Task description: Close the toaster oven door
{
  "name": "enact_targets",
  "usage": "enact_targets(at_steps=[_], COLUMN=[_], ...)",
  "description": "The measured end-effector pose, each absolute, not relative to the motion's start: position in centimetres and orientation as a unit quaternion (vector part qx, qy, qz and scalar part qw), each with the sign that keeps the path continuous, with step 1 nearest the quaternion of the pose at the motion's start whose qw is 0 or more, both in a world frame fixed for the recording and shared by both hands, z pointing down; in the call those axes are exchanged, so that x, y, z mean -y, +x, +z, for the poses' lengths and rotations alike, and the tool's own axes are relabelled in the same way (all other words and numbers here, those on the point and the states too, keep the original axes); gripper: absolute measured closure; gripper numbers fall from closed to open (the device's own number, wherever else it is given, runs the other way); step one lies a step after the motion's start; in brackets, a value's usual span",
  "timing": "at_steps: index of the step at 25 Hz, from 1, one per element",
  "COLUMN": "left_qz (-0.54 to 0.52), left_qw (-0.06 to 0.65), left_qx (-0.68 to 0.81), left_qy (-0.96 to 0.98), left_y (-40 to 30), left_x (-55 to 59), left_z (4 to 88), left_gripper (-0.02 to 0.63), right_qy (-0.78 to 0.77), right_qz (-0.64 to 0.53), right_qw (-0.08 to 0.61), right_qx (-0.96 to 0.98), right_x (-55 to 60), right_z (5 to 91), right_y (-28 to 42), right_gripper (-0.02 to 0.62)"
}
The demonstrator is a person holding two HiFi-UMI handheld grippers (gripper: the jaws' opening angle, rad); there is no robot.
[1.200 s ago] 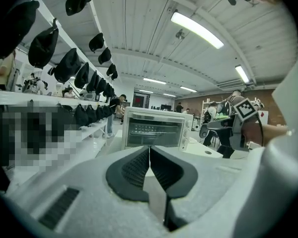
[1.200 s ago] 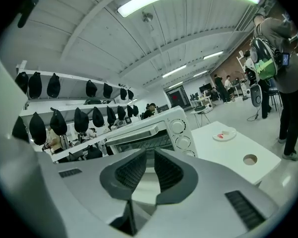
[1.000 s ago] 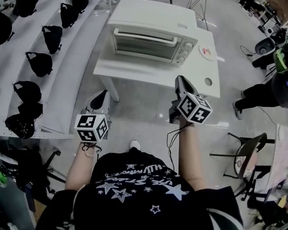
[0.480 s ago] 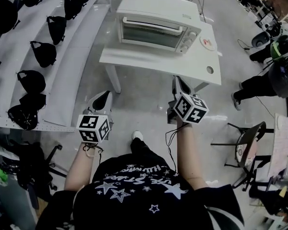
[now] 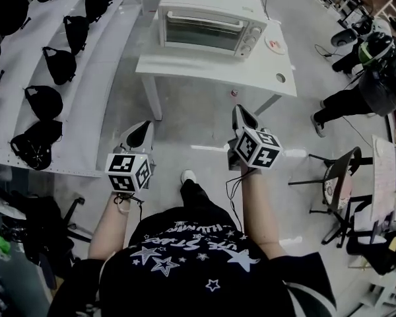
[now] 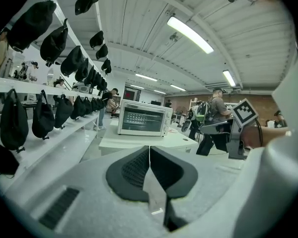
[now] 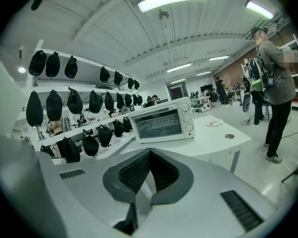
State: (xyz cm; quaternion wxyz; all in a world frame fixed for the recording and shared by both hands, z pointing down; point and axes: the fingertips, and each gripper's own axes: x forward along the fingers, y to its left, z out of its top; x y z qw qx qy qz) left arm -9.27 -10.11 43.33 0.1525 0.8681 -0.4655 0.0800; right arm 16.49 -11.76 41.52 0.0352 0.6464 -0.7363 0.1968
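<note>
A white toaster oven (image 5: 208, 25) stands on a white table (image 5: 204, 68) ahead of me, its glass door shut and upright. The oven also shows in the left gripper view (image 6: 143, 120) and in the right gripper view (image 7: 164, 122). Both grippers hang over the floor, well short of the table. My left gripper (image 5: 141, 131) is shut with nothing in it, its pads meeting (image 6: 149, 155). My right gripper (image 5: 240, 114) is shut too and empty, pads together (image 7: 149, 163).
White shelves (image 5: 66, 111) with black bags (image 5: 43, 101) run along the left. A small plate (image 5: 276, 43) lies on the table's right part. A person (image 5: 363, 84) stands at the right, and a chair (image 5: 340, 187) sits right of me.
I have stepped back: the table and oven have moved up and away in the head view. Both grippers stay low in front of me.
</note>
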Motion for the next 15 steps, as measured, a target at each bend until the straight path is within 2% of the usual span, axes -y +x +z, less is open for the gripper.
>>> enact_targets(at_steps=[15], left_qz=[0.077], left_qw=[0.158], left_qx=[0.457], left_qy=[0.872], left_y=[-13.5], left_x=[0.5], left_z=[43.6], left_gripper=[0.584], right_qy=[0.673], right_qz=[0.202], right_qw=[0.055], right_qx=[0.710], right_x=[-0.1], right_z=[43.0], right_y=[13.6], right_gripper=[0.593])
